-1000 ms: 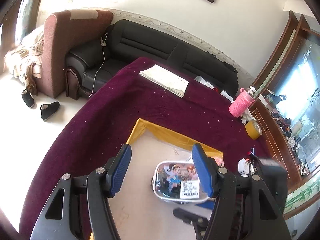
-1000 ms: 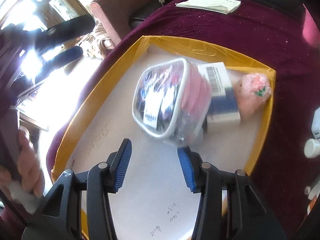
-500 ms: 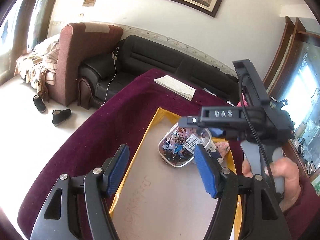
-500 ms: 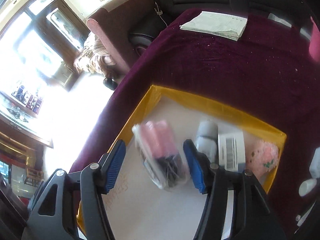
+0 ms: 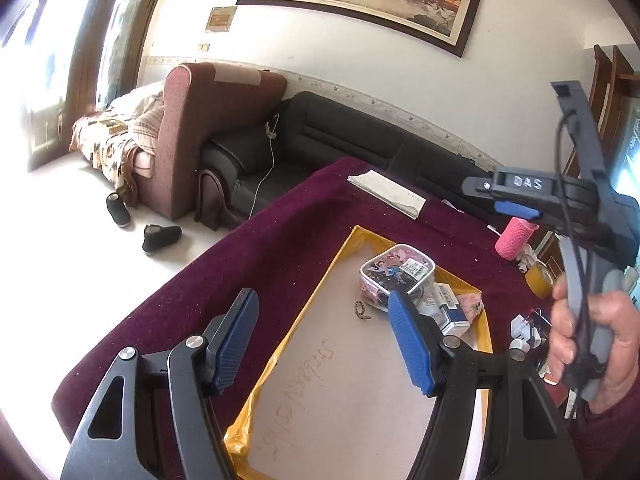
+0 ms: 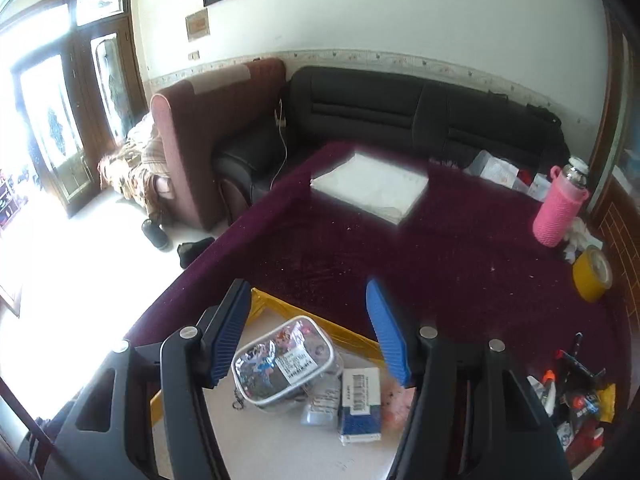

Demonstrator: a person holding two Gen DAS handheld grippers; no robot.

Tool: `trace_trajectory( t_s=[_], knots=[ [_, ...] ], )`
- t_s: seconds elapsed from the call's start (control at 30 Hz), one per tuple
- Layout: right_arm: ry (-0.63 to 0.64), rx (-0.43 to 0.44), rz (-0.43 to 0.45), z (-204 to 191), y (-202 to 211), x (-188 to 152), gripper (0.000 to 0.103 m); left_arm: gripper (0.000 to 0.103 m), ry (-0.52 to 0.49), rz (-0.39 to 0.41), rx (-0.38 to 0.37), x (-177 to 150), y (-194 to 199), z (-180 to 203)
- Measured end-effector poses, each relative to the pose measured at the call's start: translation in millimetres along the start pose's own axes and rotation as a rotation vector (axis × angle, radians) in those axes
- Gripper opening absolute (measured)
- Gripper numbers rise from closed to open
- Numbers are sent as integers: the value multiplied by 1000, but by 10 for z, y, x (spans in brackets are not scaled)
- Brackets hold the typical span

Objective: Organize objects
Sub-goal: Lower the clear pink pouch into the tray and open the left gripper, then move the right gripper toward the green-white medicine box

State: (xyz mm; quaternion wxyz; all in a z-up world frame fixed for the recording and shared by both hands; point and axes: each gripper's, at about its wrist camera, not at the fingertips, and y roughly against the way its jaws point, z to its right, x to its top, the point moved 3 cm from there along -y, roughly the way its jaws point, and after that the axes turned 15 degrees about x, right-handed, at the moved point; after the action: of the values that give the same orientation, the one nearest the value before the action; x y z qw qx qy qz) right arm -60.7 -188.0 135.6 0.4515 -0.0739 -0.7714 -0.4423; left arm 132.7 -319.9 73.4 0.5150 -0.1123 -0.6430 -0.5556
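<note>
Because the small goods are gathered at the far end of the cardboard tray (image 5: 352,392), the sorting is judged to be well advanced. A clear pouch (image 5: 396,270) printed with cartoon figures lies flat there, label up, against the yellow-taped far rim. A blue-and-white box (image 5: 450,312) lies just beside the pouch, and a pink soft item (image 5: 472,306) is tucked into the far right corner, touching the box. A short bead chain (image 5: 362,312) lies loose on the tray floor near the pouch. The near part of the tray is bare apart from handwriting.

The left claw (image 5: 324,344) is held raised above the tray, jaws spread wide, nothing between them. The right claw (image 6: 306,332) is likewise held wide apart and unloaded, above the pouch (image 6: 286,364); the raised posture is judged to keep both tools out of contact with the arranged items.

Outside the tray, on the maroon-covered surface (image 6: 440,264), a stack of papers (image 6: 370,186), a pink-sleeved bottle (image 6: 560,208) and a roll of yellow tape (image 6: 592,274) are placed well apart from the tray. More small clutter lies at the right edge; it cannot be identified.
</note>
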Motion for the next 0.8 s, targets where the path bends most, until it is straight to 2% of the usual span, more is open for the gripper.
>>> trace_trajectory(
  t_s=[0.1,0.2,0.27,0.4,0.53,0.63,0.8],
  knots=[
    [-2,-1,27,106,378,-284,65,62,-34,36,-10,-12,152,113],
    [-30,-53,47,324,674,-651,68,67,-62,49,-32,-60,301,268],
    [-84,-94,58,521,829,-945,69,67,-63,45,-57,-106,387,366],
    [-236,-91,78,796,990,-1463,69,67,-81,25,-72,-193,528,571],
    [-345,-93,78,982,1004,-1813,69,67,-134,35,-86,-299,716,776],
    [-396,-75,72,1083,1058,-1940,69,67,-175,37,-91,-366,818,919],
    [-399,-96,132,1153,1331,-1977,69,67,-216,44,-112,-420,937,1104]
  ],
)
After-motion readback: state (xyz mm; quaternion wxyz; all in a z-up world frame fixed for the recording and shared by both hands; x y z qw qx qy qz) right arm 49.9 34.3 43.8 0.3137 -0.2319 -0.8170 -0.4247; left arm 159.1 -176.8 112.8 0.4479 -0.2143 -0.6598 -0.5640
